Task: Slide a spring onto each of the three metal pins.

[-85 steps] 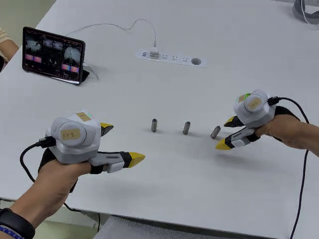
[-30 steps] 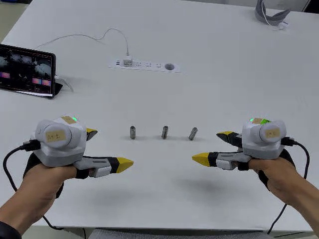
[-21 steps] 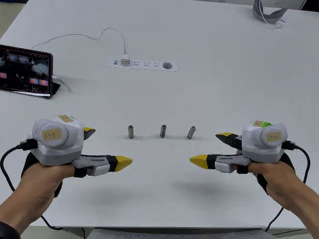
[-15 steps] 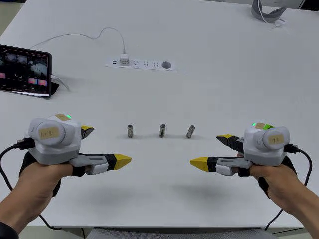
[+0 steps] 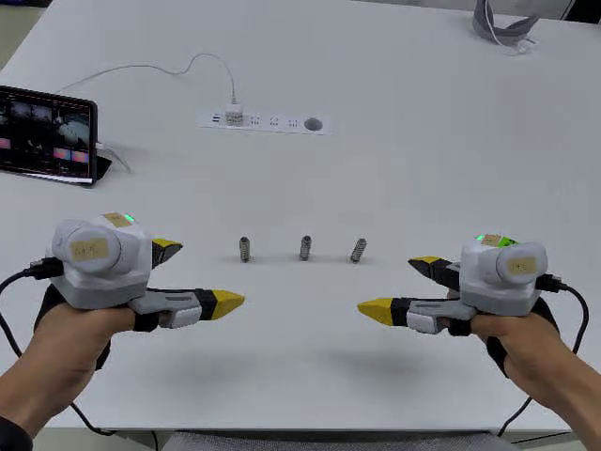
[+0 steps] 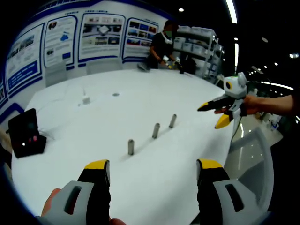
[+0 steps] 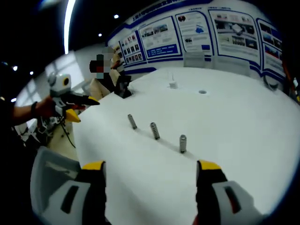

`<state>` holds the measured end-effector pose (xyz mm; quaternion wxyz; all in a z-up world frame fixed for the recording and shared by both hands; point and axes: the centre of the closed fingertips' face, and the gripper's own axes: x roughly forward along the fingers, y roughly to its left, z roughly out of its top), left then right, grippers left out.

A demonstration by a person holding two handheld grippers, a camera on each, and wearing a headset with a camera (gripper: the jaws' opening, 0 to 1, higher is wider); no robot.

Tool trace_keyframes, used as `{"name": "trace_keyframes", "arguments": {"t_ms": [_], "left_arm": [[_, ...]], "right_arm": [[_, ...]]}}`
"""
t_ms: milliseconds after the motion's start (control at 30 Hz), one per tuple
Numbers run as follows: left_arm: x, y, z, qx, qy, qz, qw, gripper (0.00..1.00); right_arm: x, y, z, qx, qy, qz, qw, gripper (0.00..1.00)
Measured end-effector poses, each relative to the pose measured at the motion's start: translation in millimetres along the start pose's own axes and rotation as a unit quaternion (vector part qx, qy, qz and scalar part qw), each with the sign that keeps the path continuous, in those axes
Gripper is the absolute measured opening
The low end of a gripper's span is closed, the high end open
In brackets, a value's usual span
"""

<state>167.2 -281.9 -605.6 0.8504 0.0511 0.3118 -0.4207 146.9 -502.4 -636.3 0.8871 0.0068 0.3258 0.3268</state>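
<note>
Three short metal pins stand in a row mid-table, the left pin point(image 5: 244, 249), the middle pin point(image 5: 305, 247) and the right pin point(image 5: 359, 250), which leans slightly. Each looks ribbed, like a spring coil around it. My left gripper point(image 5: 199, 273) is open and holds nothing, left of the row and nearer the front edge. My right gripper point(image 5: 397, 285) is open too, to the right of the row. The left gripper view shows its jaws point(image 6: 153, 165) wide apart before the pins point(image 6: 156, 130). The right gripper view shows the same, its gripper point(image 7: 151, 165) facing the pins point(image 7: 154, 131).
A white power strip point(image 5: 263, 122) with a plugged cable lies behind the pins. A tablet point(image 5: 47, 133) stands at the far left. A grey headset point(image 5: 507, 23) lies at the far right corner. The table's front edge point(image 5: 310, 430) runs just below my hands. A person point(image 6: 164, 44) stands beyond the table.
My right gripper has drawn back from the right pin toward the front edge. In the last second both grippers have barely moved. The head camera has shifted.
</note>
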Motion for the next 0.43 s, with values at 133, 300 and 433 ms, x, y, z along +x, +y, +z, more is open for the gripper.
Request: {"name": "trace_keyframes", "arguments": {"t_ms": [133,300,433], "left_arm": [[-0.3,0.3,-1.2,0.0,0.002,-0.002,1.0,0.79],[-1.1,1.1,-2.7,-0.003,0.003,-0.002,1.0,0.81],[-1.2,1.9,-3.8,-0.003,0.004,-0.003,1.0,0.81]], "right_arm": [[0.6,0.1,-1.4,-0.001,0.002,0.001,1.0,0.81],[0.8,-0.2,-0.7,-0.001,0.002,0.001,1.0,0.81],[1.2,0.1,0.6,-0.002,0.002,0.002,1.0,0.82]]}}
